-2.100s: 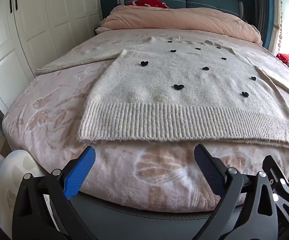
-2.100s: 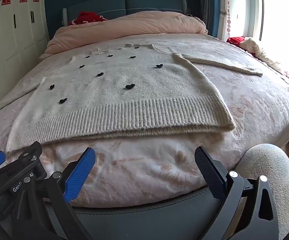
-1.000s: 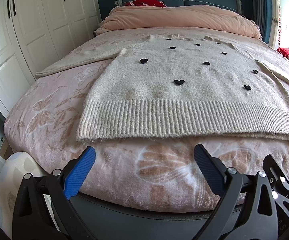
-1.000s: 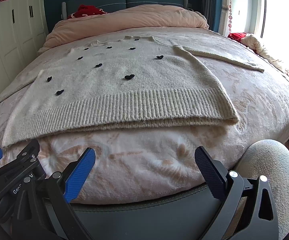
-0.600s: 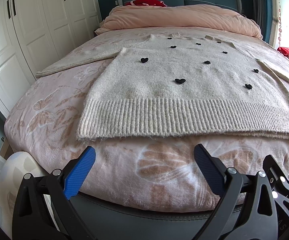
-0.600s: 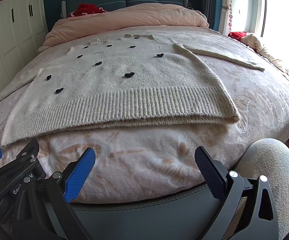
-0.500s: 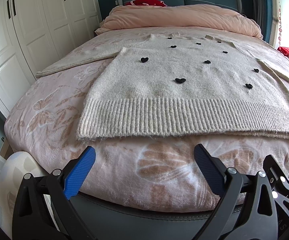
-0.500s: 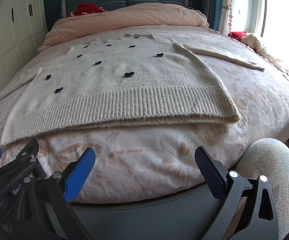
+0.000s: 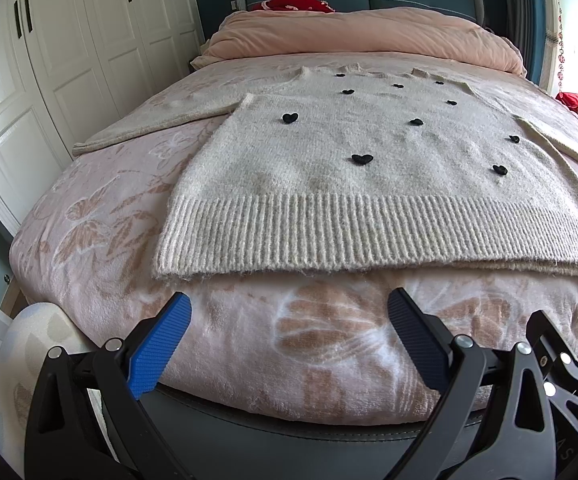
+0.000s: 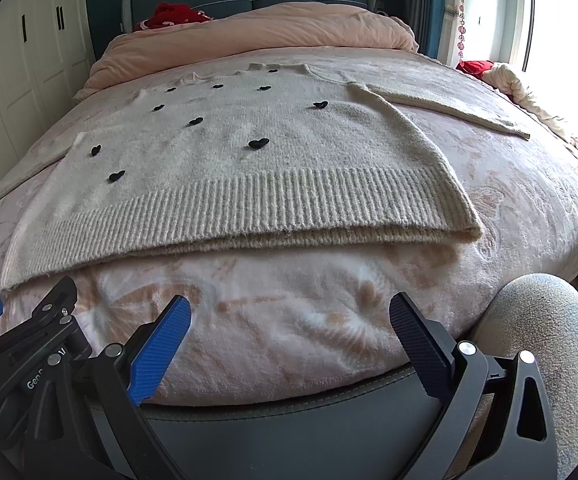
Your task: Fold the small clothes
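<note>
A cream knit sweater [image 9: 369, 168] with small black hearts lies flat and face up on the bed, sleeves spread to both sides, ribbed hem nearest me. It also shows in the right wrist view [image 10: 229, 160]. My left gripper [image 9: 289, 320] is open and empty, just short of the hem's left half, above the bed's foot edge. My right gripper [image 10: 289, 320] is open and empty, below the hem's right half. The left gripper's body [image 10: 21, 352] shows at lower left of the right wrist view.
The bed [image 9: 89, 224] has a pink floral blanket and a dark padded foot rail [image 9: 289, 432]. A folded pink duvet [image 9: 361, 32] and a red item [image 9: 293, 0] lie at the headboard. White wardrobes [image 9: 49, 60] stand left. A window [image 10: 561, 40] is at right.
Both grippers have crept slightly closer to the sweater's hem and risen a little. The jaws stay open. The sweater has not moved.
</note>
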A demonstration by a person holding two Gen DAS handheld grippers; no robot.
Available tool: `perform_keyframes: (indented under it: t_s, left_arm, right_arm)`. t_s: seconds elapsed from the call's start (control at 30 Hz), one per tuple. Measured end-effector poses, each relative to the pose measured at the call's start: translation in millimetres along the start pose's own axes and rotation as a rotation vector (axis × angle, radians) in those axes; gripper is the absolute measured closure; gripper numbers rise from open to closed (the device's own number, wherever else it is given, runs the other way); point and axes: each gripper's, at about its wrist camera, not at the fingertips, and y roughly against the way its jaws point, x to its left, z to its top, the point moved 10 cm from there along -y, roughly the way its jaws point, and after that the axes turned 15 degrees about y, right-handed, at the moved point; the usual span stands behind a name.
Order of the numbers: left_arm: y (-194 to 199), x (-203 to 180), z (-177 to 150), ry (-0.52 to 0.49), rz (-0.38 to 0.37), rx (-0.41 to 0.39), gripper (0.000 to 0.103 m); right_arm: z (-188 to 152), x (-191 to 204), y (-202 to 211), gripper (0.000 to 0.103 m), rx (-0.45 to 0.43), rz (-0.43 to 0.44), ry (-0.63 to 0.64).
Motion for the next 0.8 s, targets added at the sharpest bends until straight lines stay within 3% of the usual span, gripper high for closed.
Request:
perform_keyframes:
  t_s: [0.8]
  left_arm:
    - [-0.9, 0.7, -0.7, -0.006, 0.008, -0.001, 0.007]
  right_arm:
    - [-1.8, 1.7, -2.3, 0.005, 0.012, 0.000, 0.001]
